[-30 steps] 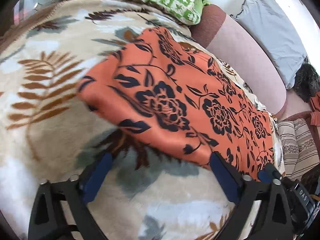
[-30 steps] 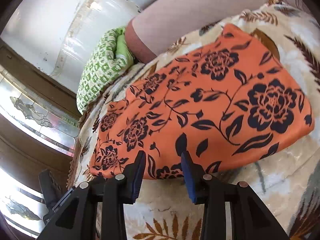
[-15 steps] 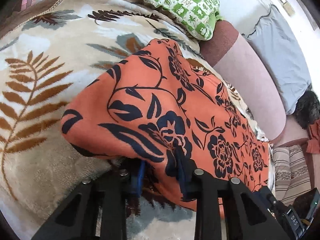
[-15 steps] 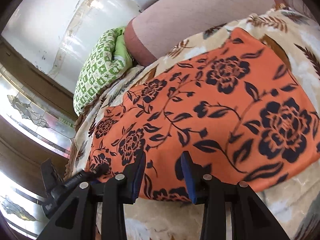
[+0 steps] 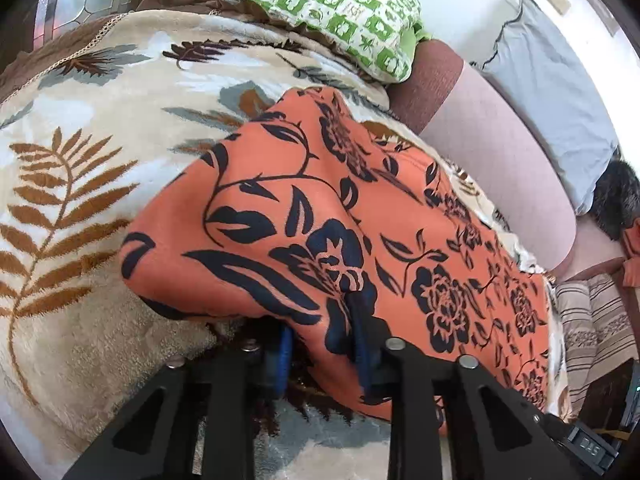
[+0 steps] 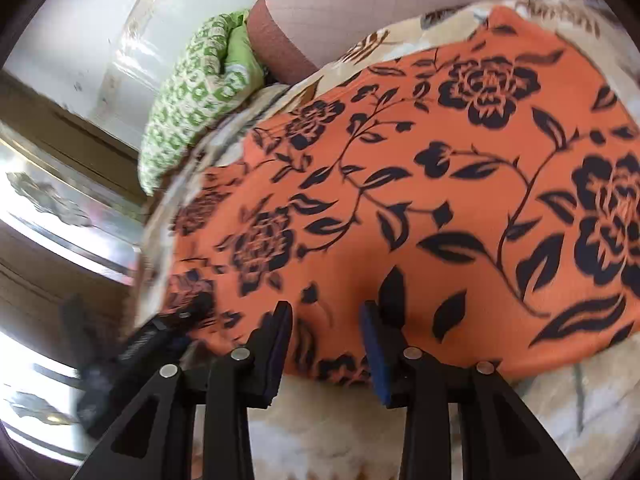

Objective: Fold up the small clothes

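An orange garment (image 5: 344, 208) with a black flower print lies on a leaf-patterned blanket (image 5: 80, 184). My left gripper (image 5: 322, 344) is shut on the garment's near edge, which is raised off the blanket. In the right wrist view the same garment (image 6: 440, 200) fills the middle. My right gripper (image 6: 326, 332) is shut on its near edge, with cloth bunched between the blue pads (image 6: 370, 336). The left gripper (image 6: 160, 332) shows blurred at the garment's far left corner.
A green-and-white patterned pillow (image 5: 320, 4) lies at the blanket's far end. A pink bolster (image 5: 492, 144) runs along the far side, with a grey pillow (image 5: 556, 76) behind it. Striped fabric (image 5: 588, 320) lies at the right. Glass-fronted wooden furniture (image 6: 48, 208) stands left.
My left gripper moved in from open and closed on the garment's edge, then lifted it. My right gripper stayed shut on its edge and moved forward with the cloth.
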### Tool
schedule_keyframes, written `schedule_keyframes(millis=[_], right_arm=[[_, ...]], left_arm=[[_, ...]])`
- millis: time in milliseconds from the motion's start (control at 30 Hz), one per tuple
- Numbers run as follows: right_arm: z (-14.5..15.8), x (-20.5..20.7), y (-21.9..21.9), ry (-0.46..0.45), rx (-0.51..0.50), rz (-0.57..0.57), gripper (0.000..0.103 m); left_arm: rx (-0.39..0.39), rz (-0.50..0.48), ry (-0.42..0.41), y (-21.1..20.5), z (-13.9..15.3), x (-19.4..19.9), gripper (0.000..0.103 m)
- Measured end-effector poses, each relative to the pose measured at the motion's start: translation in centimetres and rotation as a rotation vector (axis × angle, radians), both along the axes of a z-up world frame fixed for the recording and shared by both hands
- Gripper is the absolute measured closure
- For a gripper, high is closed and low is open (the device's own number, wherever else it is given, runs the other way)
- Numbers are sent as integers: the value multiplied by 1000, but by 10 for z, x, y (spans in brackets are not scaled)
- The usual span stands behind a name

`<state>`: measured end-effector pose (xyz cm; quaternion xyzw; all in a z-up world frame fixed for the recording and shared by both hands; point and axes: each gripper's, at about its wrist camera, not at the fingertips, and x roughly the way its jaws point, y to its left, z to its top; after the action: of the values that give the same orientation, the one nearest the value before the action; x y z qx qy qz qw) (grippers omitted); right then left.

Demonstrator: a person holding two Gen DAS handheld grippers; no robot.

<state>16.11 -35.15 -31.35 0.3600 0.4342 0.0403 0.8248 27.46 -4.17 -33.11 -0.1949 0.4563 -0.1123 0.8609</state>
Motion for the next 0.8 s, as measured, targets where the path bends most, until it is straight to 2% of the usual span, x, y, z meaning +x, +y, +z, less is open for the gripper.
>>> schedule_keyframes(millis=[100,167,233,300,333,367,467,567,667,800], right_arm=[[2,-13,-10,-7,150,20,56],[3,-28,-20,-2,188,-3,49],[-1,-47,-35,18,233,-47,49],[-9,-70,-57,41,299,-120,48],[-13,-77,-67,53,325,-159,44],[-19,-86,-80,66,357,-215,42],[-33,-99,-105,90,399,-328,42],[-44,-96,-122,68,476,-394,42],[-44,-83,-129,14,461,-443,42],[-42,-59,-126,-30,420,-430,42]], left_arm=[[22,-11,-29,-3,7,-3,79],[42,-21,-32,-6,9,-5,78],[40,-11,6,-4,5,-4,69],[-18,13,54,1,-3,-2,57],[-38,18,64,2,-6,-2,52],[-40,19,61,1,-7,-2,52],[29,1,28,-8,-3,-6,52],[79,-3,-8,-15,-2,-9,54],[131,-14,-42,-19,2,-10,62],[165,-29,-66,-20,6,-11,66]])
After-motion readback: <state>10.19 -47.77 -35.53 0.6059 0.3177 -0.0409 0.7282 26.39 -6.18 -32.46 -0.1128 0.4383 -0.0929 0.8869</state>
